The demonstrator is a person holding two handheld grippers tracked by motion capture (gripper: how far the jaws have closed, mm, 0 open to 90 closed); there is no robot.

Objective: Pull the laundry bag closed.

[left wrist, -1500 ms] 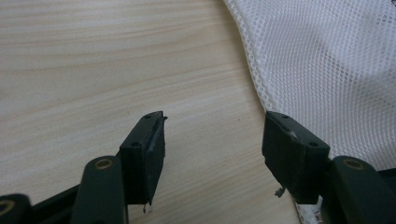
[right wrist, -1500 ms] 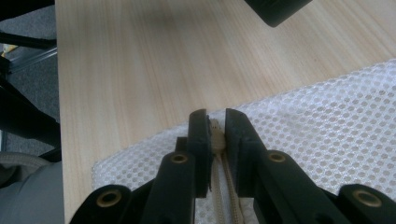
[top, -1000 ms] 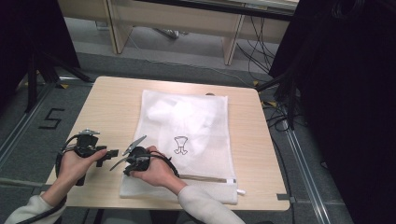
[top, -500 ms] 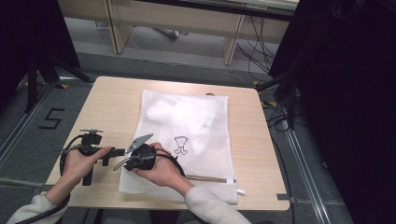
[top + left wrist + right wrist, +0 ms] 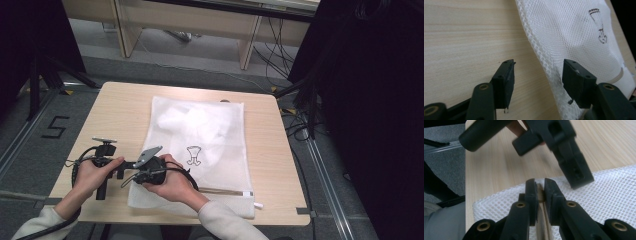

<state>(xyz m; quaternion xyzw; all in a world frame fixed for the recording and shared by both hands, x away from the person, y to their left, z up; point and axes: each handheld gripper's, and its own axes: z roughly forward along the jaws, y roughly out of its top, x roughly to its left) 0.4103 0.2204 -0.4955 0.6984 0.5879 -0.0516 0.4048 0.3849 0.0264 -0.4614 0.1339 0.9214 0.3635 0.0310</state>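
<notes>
A white mesh laundry bag point(image 5: 200, 150) lay flat on the wooden table point(image 5: 120, 115), spread from the middle toward six o'clock, with a small dark drawing point(image 5: 193, 155) printed on its mesh and something white bundled inside toward twelve o'clock. Along its near edge ran a zipper point(image 5: 220, 190), ending at a white tab at about five o'clock.

At the bag's seven o'clock corner the right claw point(image 5: 540, 191) was clenched on the tan zipper strip point(image 5: 540, 195), its jaws almost touching with the strip pinched between them. In the high view the right hand point(image 5: 167, 182) rested over that corner, with the claw's grey plate above it.

Just beside it, toward nine o'clock, the left claw point(image 5: 537, 80) stood released, jaws wide apart: one jaw over bare wood, the other over the bag's seamed edge point(image 5: 536, 50). The left hand point(image 5: 90, 175) held it low over the table, cable trailing.

Off the table at nine o'clock, the floor bore a marked "5" point(image 5: 55, 127); wooden furniture legs point(image 5: 247, 47) stood beyond the far edge at twelve o'clock.
</notes>
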